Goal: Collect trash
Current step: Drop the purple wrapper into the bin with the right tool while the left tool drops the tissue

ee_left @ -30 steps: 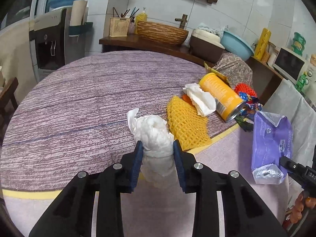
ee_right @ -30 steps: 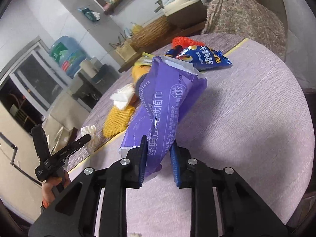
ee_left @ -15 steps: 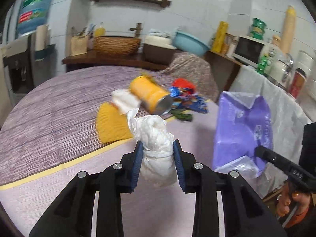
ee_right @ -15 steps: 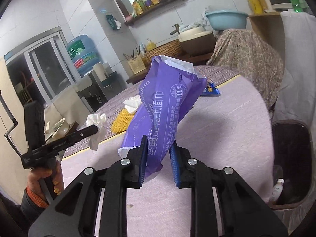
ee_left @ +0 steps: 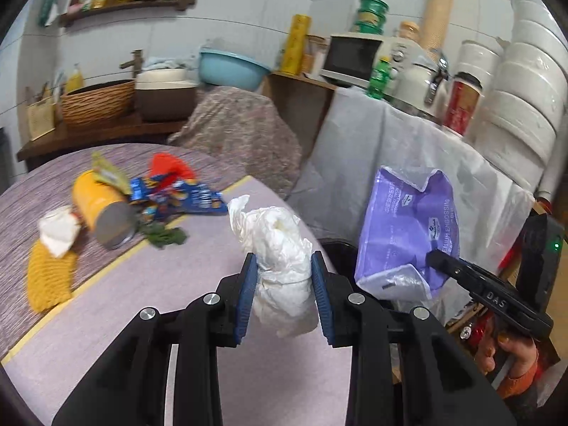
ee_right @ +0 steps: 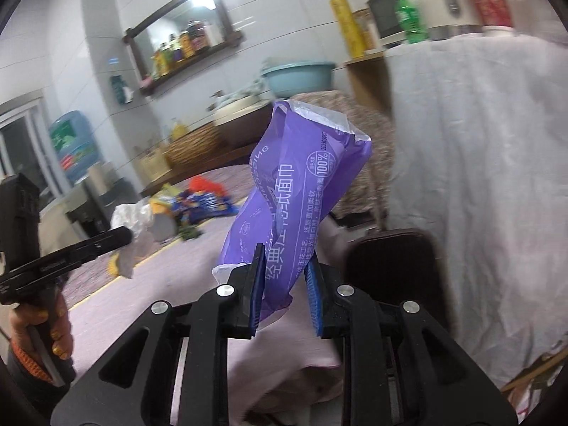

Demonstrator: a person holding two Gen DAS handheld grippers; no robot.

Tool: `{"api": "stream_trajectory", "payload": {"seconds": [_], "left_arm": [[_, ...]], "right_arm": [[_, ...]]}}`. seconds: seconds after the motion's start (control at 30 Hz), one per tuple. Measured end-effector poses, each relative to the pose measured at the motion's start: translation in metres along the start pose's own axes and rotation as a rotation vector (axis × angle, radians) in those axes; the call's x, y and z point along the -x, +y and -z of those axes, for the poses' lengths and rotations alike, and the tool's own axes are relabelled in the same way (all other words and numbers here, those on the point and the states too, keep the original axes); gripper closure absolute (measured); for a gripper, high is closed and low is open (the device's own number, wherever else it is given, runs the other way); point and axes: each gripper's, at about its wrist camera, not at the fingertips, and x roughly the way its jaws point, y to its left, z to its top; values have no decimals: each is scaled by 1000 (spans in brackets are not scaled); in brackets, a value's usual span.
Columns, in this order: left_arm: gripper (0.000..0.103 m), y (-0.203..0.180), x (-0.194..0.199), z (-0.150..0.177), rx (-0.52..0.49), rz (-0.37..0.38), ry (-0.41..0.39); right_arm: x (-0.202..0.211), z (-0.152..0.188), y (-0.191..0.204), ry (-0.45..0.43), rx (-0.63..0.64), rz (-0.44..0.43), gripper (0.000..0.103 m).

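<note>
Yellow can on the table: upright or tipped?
Tipped. The yellow can lies on its side on the table, its grey round end facing the left wrist camera, among the wrappers.

White tiled walls [ee_left: 248, 10] are enclosing the room; a wooden shelf [ee_left: 124, 5] of bottles is hanging far left, and a white-draped counter [ee_left: 408, 149] is standing right, carrying a microwave [ee_left: 355, 56].

Both grippers, left gripper [ee_left: 284, 294] and right gripper [ee_right: 285, 289], are matte black with blue ribbed pads [ee_left: 245, 293] and silver screws [ee_left: 212, 298]; painted yellow fingernails, orange cuff.
</note>
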Motion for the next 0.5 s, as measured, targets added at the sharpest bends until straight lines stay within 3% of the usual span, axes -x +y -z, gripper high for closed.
{"api": "stream_trajectory", "payload": {"seconds": [0.1,0.23,0.5], "left_arm": [[72,-22,-21,-4,-21,46,27],[72,-44,-48,-8,-44,71,55],[72,-78,-104,-9,-51,116,143]], "right_arm": [[-3,-2,-30,-9,2,120,81],[-27,4,-60,45,19,227,81],[-122,48,-109,307,5,268,81]]}}
